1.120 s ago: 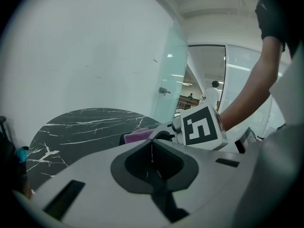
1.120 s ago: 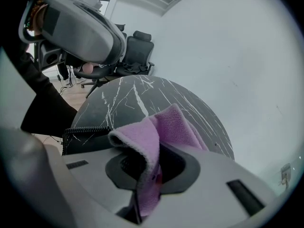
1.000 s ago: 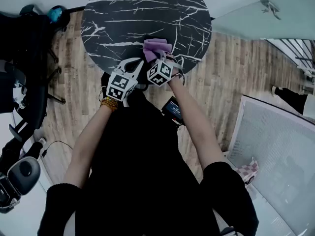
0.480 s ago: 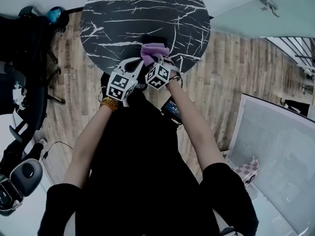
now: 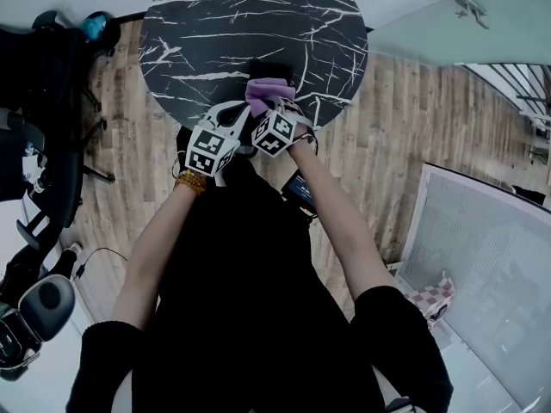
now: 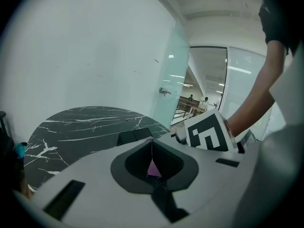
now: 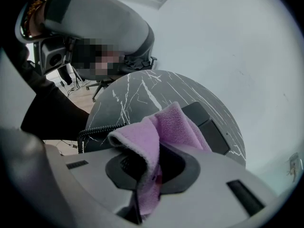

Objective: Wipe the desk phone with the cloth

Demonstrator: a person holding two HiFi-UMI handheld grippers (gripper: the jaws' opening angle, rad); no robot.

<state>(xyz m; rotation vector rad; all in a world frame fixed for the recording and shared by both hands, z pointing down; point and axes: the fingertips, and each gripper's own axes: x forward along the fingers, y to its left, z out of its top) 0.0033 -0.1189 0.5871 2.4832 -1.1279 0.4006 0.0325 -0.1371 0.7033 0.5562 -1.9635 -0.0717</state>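
Observed: the right gripper (image 7: 151, 172) has its jaws clamped on the cloth (image 7: 161, 127), which hangs just over the desk phone (image 7: 214, 127) at the near edge of the worktop (image 5: 258, 15), so the phone lies ahead and below; the left gripper (image 6: 152, 148) (jaws together, empty) sits alongside.

No text, brand, number or sign can be read in any view.

- The left marker cube (image 5: 212, 151) and the right marker cube (image 5: 275, 132) carry black-and-white square code patterns only, with no letters or digits.
- A small lit screen (image 5: 300, 190), at 5 o'clock from the right marker cube, is too small to read.
- The desk phone (image 7: 216, 132) on the tabletop (image 5: 215, 24) shows no readable key marking or label.
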